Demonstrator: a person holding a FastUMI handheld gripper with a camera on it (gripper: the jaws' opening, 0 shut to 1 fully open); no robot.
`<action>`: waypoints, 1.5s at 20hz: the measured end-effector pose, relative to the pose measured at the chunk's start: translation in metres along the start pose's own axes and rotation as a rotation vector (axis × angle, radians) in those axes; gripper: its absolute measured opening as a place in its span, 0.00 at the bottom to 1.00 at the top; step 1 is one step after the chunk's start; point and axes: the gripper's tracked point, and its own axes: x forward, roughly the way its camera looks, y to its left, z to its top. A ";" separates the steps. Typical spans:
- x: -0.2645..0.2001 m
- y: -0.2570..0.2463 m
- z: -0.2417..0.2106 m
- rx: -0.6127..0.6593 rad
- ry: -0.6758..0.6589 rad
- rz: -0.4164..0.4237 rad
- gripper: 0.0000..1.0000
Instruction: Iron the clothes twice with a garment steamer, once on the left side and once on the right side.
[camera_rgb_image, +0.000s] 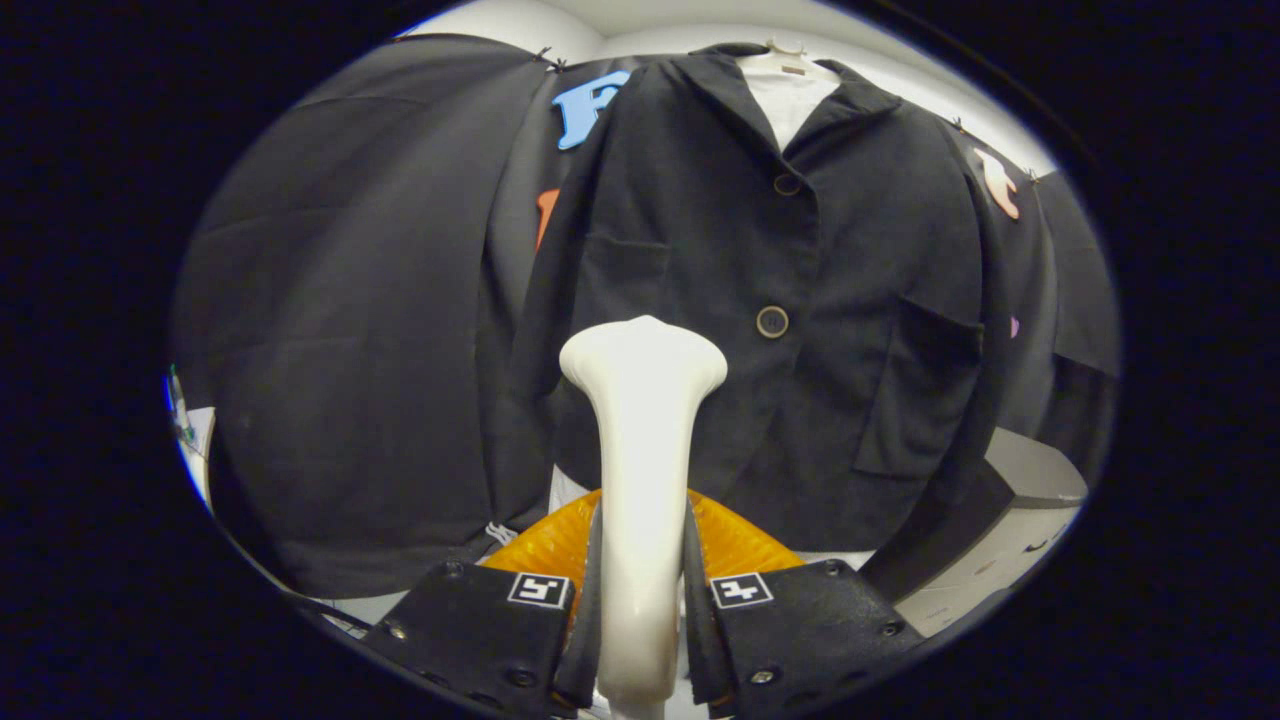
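Your claw (640, 590) is clamped on the white steamer (642, 420), both fingers pressing its handle, head up in front of the black jacket (800, 330) hanging just beyond. You look to be lining up a pass: bring the head onto one front panel and stroke along it, clear of the buttons (772, 321)

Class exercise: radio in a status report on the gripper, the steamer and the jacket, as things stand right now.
Gripper shut on white steamer. Steamer head up, in front of the hanging black jacket, left of its lower button; contact unclear. Nothing between them.
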 end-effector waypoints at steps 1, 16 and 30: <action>0.001 0.002 -0.007 -0.002 0.012 0.003 0.38; -0.045 0.001 -0.094 0.000 0.200 0.034 0.38; -0.245 -0.203 -0.079 0.092 0.031 -0.266 0.38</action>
